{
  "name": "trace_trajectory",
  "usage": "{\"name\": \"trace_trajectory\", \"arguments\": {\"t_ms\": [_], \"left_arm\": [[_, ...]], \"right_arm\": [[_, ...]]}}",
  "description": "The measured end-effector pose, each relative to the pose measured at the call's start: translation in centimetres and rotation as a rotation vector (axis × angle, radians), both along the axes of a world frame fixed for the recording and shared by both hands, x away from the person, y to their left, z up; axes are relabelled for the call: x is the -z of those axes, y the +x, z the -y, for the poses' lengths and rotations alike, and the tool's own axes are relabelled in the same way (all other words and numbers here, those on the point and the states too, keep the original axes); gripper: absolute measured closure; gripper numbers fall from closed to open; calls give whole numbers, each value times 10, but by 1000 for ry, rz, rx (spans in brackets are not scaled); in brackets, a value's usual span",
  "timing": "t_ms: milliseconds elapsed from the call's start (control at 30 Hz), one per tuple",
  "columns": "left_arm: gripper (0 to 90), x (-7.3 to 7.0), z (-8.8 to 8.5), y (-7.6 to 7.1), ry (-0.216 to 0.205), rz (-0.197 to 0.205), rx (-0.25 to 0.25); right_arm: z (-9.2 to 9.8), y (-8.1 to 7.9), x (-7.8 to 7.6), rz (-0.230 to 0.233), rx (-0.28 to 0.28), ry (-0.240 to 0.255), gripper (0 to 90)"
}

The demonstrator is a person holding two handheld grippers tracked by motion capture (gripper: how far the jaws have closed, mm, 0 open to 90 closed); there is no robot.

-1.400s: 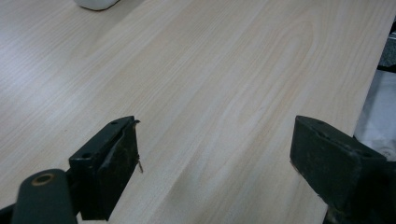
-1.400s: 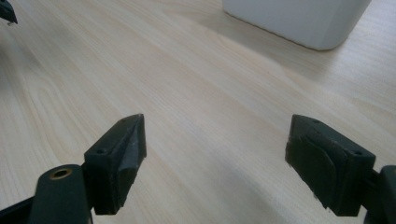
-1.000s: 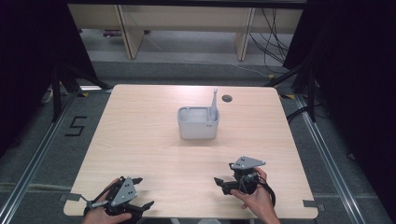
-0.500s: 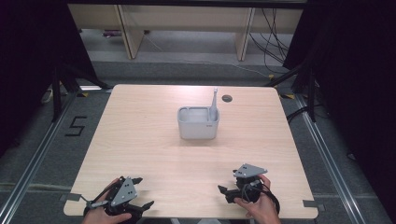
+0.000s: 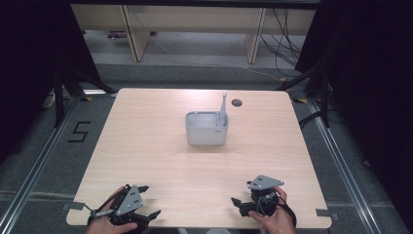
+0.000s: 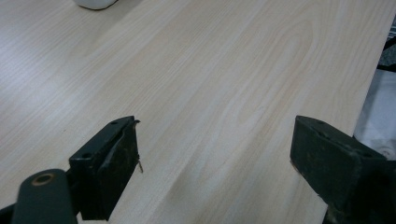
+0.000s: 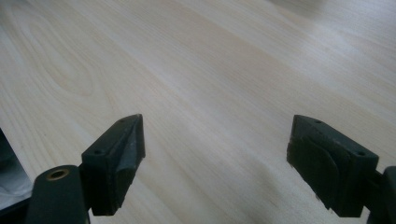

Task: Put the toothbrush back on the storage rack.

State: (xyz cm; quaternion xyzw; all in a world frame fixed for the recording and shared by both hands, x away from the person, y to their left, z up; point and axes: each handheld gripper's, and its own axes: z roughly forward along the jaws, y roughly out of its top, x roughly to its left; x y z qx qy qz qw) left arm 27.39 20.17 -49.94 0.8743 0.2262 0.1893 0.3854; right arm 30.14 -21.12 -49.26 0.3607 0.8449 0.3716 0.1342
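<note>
The left hand-held gripper (image 5: pixel 146 202) sits at the near left corner of the surface (image 5: pixel 156 146), held by the person's left hand (image 5: pixel 104 224). Its jaws are spread wide with nothing between them; in the left gripper view (image 6: pixel 215 154) only bare wood grain lies in the gap, and the surface's edge runs down the right side of that view.

The right hand-held gripper (image 5: pixel 238 204) rests near the near right corner, in the right hand (image 5: pixel 272 219), with its grey plate on top. Its jaws are also released and empty; in the right gripper view (image 7: pixel 215 154) they frame plain wood, with the surface's edge at the lower left.

The two hand-held grippers are well apart from each other, both low over the near edge.

Farther out, toward the middle of the surface and a little to the far side, stands a grey bin (image 5: pixel 206 132), upright and well apart from both hand-held grippers. A thin grey stick (image 5: pixel 223 105) rises from its right-hand compartment, leaning slightly. A corner of the bin (image 6: pixel 95 3) shows at the top of the left gripper view.

Beyond the bin, near the far edge, is a dark round hole (image 5: pixel 236 103) in the surface.
</note>
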Motion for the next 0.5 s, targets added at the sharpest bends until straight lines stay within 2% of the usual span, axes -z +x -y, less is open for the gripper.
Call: {"name": "trace_trajectory", "arguments": {"t_ms": [33, 67, 500], "left_arm": [[148, 0, 0, 0, 0, 6, -6], [148, 0, 0, 0, 2, 12, -8], [148, 0, 0, -1, -8, 1, 0]], "right_arm": [[0, -2, -1, -15, 28, -3, 197], [0, -2, -1, -8, 31, 1, 196], [2, 0, -1, 6, 13, -13, 195]]}}
